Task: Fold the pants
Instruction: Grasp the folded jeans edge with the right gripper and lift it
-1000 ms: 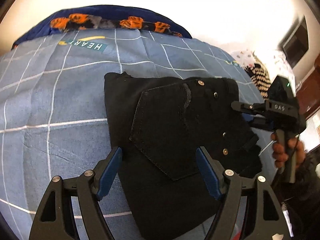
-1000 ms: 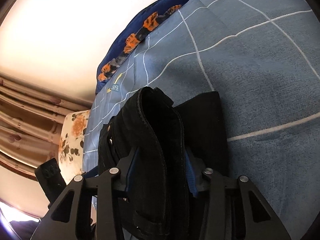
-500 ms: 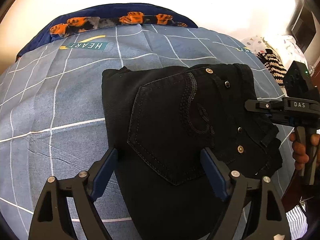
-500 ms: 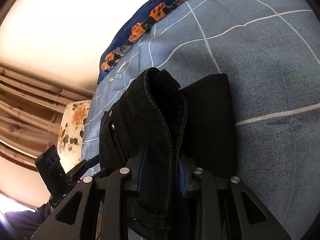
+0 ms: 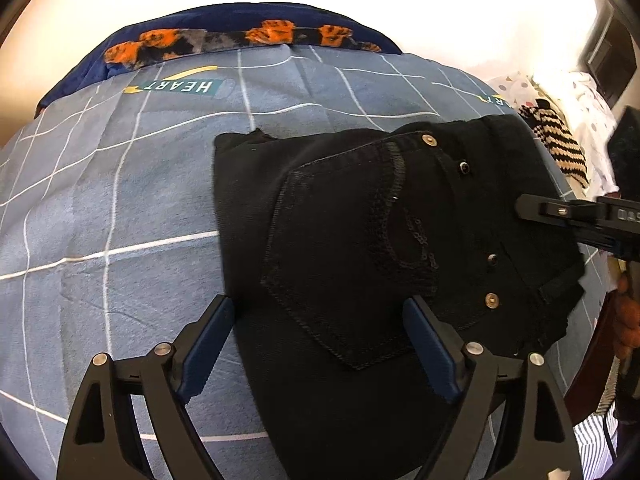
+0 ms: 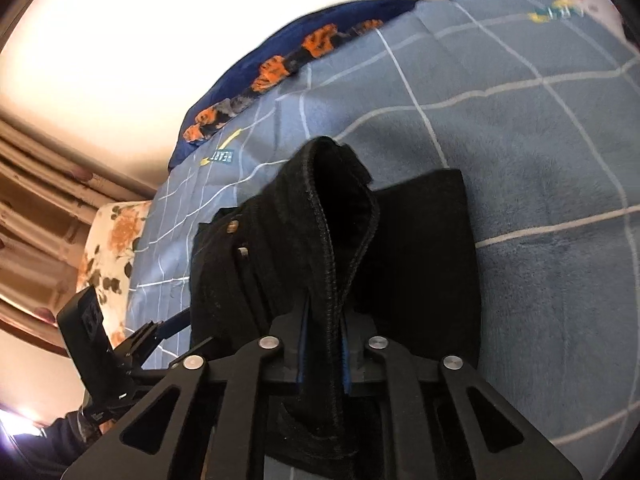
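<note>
Fingers (image 6: 306, 344) of right gripper (image 6: 323, 354) just clamped pants (image 5: 360, 240) waistband; left gripper (image 5: 320, 344) fingers wide; fold ready on bed (image 5: 120, 200).

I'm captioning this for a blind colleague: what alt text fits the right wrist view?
The right tool is shut on a raised fold of black pants lying on a blue grid-patterned bedspread. The left tool shows at lower left.

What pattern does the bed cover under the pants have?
Blue bed cover with a white grid; clearest in the left wrist view.
</note>
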A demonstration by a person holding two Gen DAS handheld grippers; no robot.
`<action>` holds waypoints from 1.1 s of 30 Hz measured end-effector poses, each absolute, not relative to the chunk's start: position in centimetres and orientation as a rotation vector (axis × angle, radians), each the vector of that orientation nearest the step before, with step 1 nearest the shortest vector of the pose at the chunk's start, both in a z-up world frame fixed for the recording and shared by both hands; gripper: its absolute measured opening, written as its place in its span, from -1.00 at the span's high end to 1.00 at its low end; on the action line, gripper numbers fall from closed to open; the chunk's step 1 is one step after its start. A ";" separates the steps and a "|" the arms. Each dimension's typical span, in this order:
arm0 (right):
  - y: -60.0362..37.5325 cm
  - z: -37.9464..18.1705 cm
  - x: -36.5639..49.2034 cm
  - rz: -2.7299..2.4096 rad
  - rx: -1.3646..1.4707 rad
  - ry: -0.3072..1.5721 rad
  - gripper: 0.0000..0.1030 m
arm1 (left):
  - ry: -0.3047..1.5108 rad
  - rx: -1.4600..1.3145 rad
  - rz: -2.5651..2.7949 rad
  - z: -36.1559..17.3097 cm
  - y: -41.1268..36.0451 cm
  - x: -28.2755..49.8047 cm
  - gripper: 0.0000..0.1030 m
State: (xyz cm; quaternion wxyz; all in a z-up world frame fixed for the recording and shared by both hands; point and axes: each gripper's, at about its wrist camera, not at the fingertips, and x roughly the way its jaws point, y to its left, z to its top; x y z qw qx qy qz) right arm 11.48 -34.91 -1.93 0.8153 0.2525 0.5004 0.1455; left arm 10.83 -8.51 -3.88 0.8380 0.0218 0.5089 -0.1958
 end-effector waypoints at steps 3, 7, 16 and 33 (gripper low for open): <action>-34.3 -0.1 10.8 0.297 0.522 1.039 0.77 | 1.077 0.022 -0.393 -3.6 -7.7 10.8 -0.63; -34.2 2.0 9.3 0.263 0.526 1.006 0.78 | 1.073 -0.009 -0.386 -3.2 -6.7 10.7 -0.62; -37.9 -1.4 7.9 0.140 0.561 1.045 0.78 | 1.073 0.016 -0.395 -3.2 -7.2 10.5 -0.62; -37.7 -0.4 2.7 0.074 0.496 1.075 0.36 | 1.104 0.105 -0.461 -4.6 -8.5 8.7 -0.62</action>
